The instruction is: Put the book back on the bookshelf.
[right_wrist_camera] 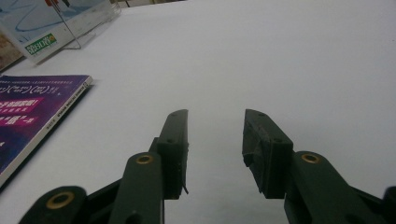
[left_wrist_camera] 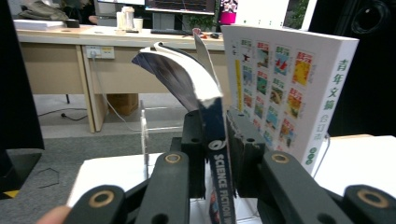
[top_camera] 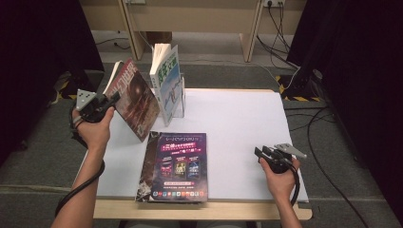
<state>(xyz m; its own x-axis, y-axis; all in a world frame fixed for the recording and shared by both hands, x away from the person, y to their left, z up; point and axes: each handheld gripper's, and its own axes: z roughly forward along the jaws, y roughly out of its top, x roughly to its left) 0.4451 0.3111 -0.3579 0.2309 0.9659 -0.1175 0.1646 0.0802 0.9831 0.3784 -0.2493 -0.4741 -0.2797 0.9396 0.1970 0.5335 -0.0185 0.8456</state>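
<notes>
at the upper left of the high view, our left gripper (top_camera: 110,100) has its jaws clamped on the spine edge of a dark magazine (top_camera: 138,99), which we hold tilted, its lower corner down near the white table (top_camera: 237,118) and its top leaning away from the clear stand (top_camera: 182,102). in the left gripper view the magazine (left_wrist_camera: 219,154) sits pinched between the two black pads, and its pages fan and curl over at the top centre of the frame, just beside the thick white book (left_wrist_camera: 285,84) standing upright in the stand.

our right gripper (top_camera: 263,154) rests at the lower right of the high view with its jaws apart and nothing between them; the right gripper view shows bare table between the pads (right_wrist_camera: 175,140). a purple magazine (top_camera: 176,161) lies flat at the lower centre.

we judge the main risk to be the floppy pages: we grip only a narrow strip near the spine, so the loose sheets may sag, catch on the white book or the stand's wall, and crease as we slide the magazine in. the thin grip could also slip, letting the magazine drop off the left table edge. a push against the white book might tip it, since nothing else braces it, and our free gripper is well apart from it.
</notes>
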